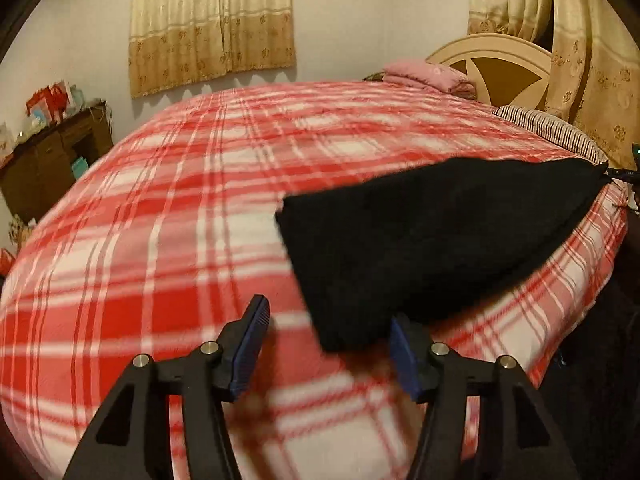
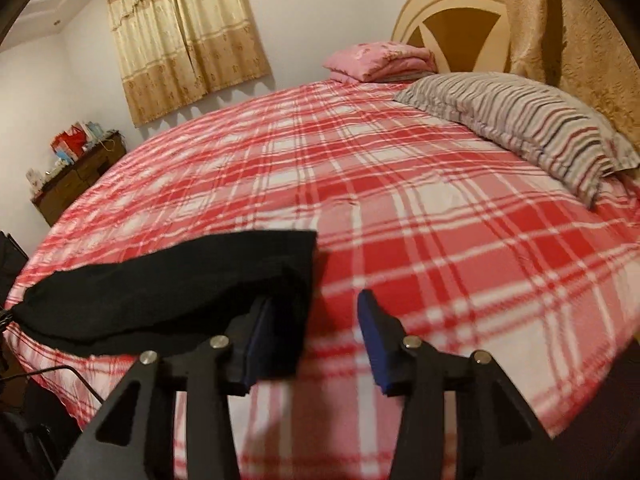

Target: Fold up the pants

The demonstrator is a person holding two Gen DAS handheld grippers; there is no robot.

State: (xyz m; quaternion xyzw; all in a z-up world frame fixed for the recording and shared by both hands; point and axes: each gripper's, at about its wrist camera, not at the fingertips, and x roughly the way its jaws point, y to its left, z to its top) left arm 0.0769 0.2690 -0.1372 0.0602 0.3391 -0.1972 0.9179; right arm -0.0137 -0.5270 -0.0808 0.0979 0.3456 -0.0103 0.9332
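Observation:
The black pants (image 1: 432,240) lie folded in a long flat bundle on the red and white plaid bed cover (image 1: 180,200). In the left wrist view my left gripper (image 1: 328,320) is open, its right finger at the near corner of the pants, nothing between the pads. In the right wrist view the pants (image 2: 160,292) lie at the lower left. My right gripper (image 2: 316,316) is open, its left finger against the pants' near end; whether it touches the cloth I cannot tell.
A striped pillow (image 2: 532,128) and a folded pink blanket (image 2: 380,60) lie at the head of the bed by the cream headboard (image 2: 452,28). A wooden dresser (image 1: 48,164) with boxes stands by the far wall. Curtains (image 1: 212,24) hang behind.

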